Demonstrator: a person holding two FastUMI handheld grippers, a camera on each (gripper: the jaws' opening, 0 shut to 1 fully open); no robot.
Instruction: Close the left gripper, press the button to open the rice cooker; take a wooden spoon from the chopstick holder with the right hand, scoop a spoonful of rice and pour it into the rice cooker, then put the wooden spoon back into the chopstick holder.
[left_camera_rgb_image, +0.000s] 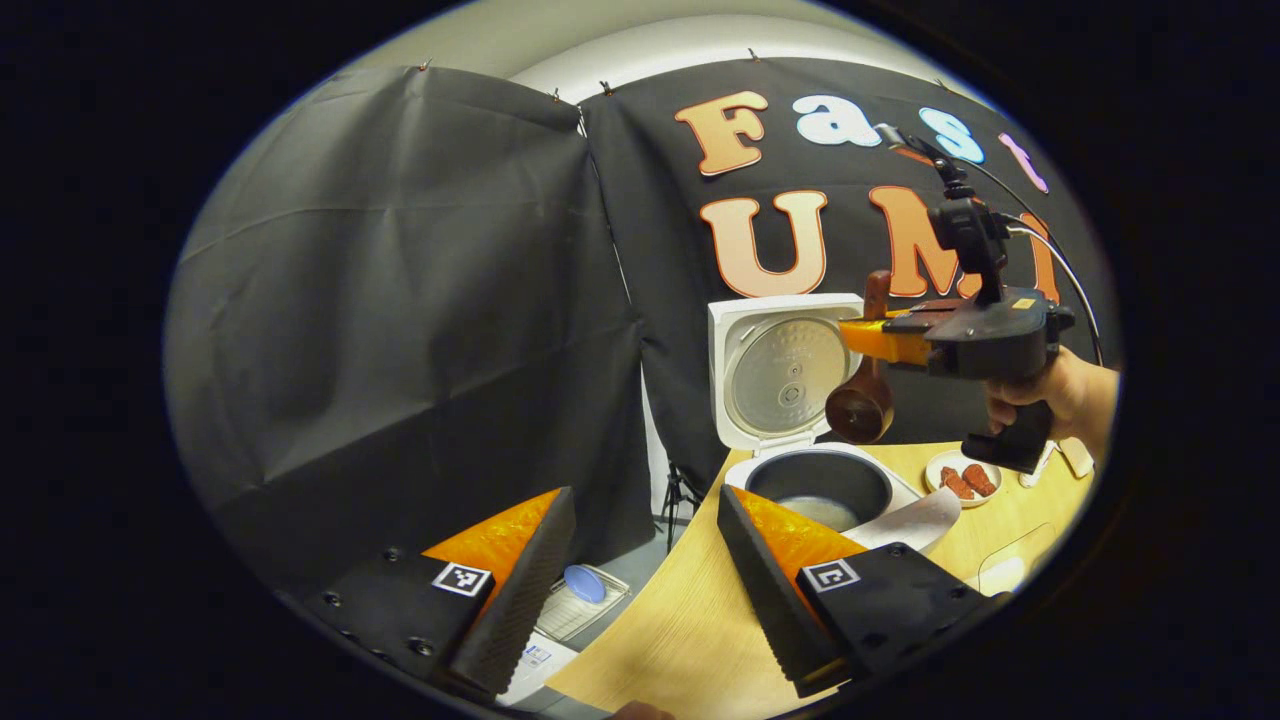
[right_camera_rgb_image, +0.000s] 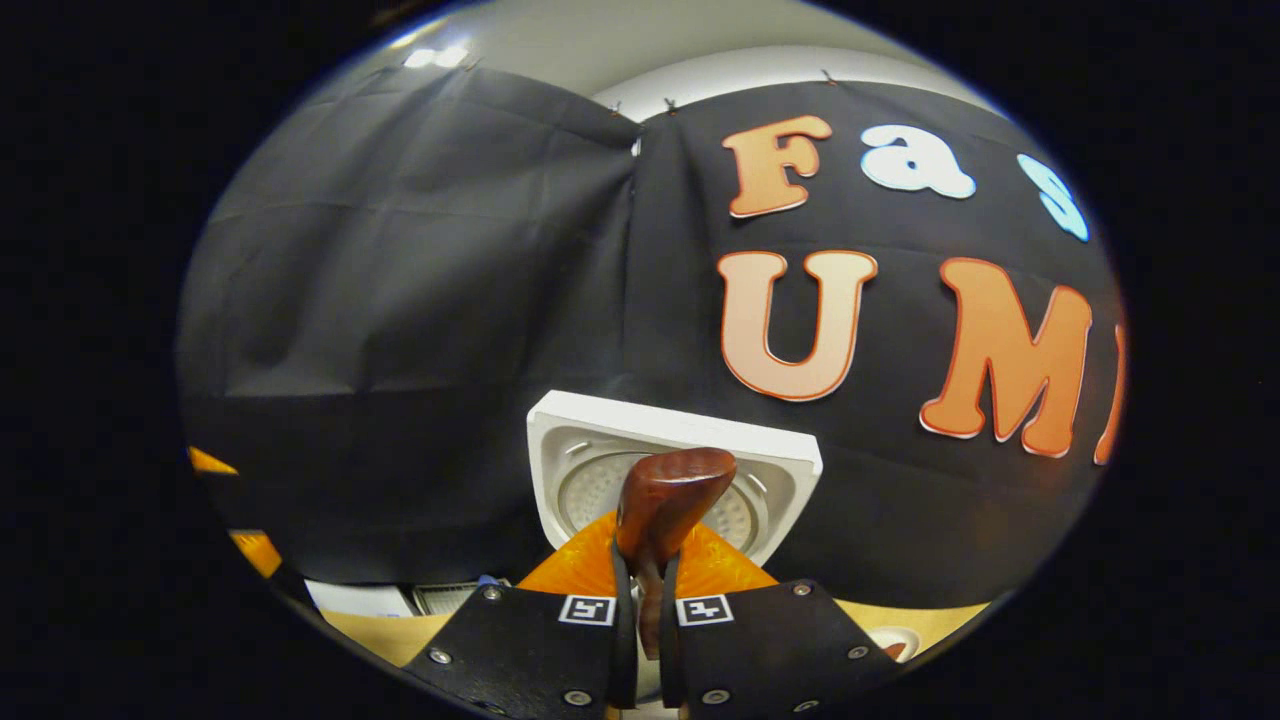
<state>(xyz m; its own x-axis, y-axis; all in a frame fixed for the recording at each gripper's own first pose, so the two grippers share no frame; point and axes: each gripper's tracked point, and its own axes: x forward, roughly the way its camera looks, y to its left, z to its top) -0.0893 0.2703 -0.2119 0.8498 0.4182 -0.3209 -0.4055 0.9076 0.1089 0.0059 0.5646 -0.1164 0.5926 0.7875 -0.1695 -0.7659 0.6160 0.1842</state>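
Two steps look done, since the rice cooker (left_camera_rgb_image: 820, 470) stands open and the right gripper (right_camera_rgb_image: 640, 590) clamps the wooden spoon (left_camera_rgb_image: 860, 405) above its pot, left gripper (left_camera_rgb_image: 640, 570) wide apart; returning the spoon remains.

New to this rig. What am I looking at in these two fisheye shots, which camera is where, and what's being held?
No robot arm: a person holds a two-finger gripper in each hand, with a camera riding on each.

The left gripper view looks along the left gripper, whose orange-and-black fingers stand apart at the bottom, holding nothing. Beyond them is a wooden table with a white rice cooker, lid up, inner pot exposed. A small plate of reddish pieces sits further right. A hand holds the right gripper above the cooker.

The right gripper view looks along that gripper's own fingers, shut on the handle of a wooden spoon, bowl hanging down over the pot in the left gripper view.
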